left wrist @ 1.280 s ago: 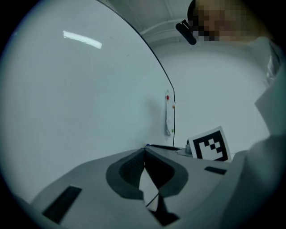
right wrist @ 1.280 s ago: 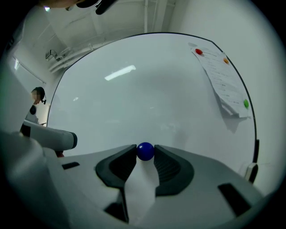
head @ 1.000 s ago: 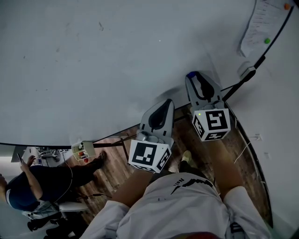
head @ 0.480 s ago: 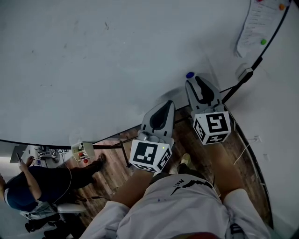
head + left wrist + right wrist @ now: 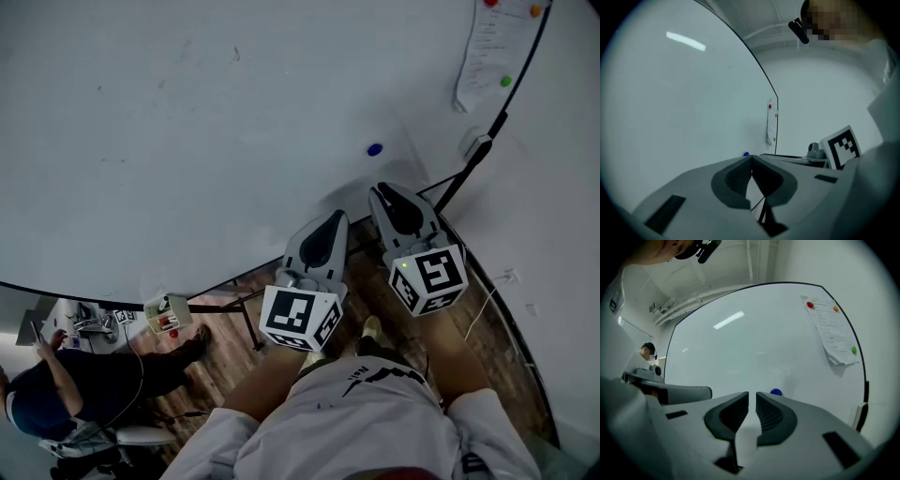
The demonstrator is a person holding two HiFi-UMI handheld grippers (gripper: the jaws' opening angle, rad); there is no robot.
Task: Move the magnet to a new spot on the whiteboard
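Observation:
A small blue magnet (image 5: 375, 149) sticks to the whiteboard (image 5: 187, 122), free of both grippers. My right gripper (image 5: 388, 195) hangs a short way below it, apart from the board. Its jaws are closing to a narrow gap with nothing between them. In the right gripper view the magnet (image 5: 776, 392) shows just beyond the right gripper (image 5: 752, 394). My left gripper (image 5: 336, 217) sits lower left of the magnet, jaws together and empty. The left gripper view shows the magnet (image 5: 746, 153) as a blue dot just past the left gripper (image 5: 751, 158).
A paper sheet (image 5: 478, 56) hangs at the board's upper right under red (image 5: 490, 3), orange (image 5: 535, 10) and green (image 5: 506, 82) magnets. The board's dark frame (image 5: 497, 122) runs down its right edge. A seated person (image 5: 56, 394) is at the lower left.
The right gripper, which had the magnet at its tips, has let go and drawn back down. The magnet stays on the board. The left gripper has barely moved.

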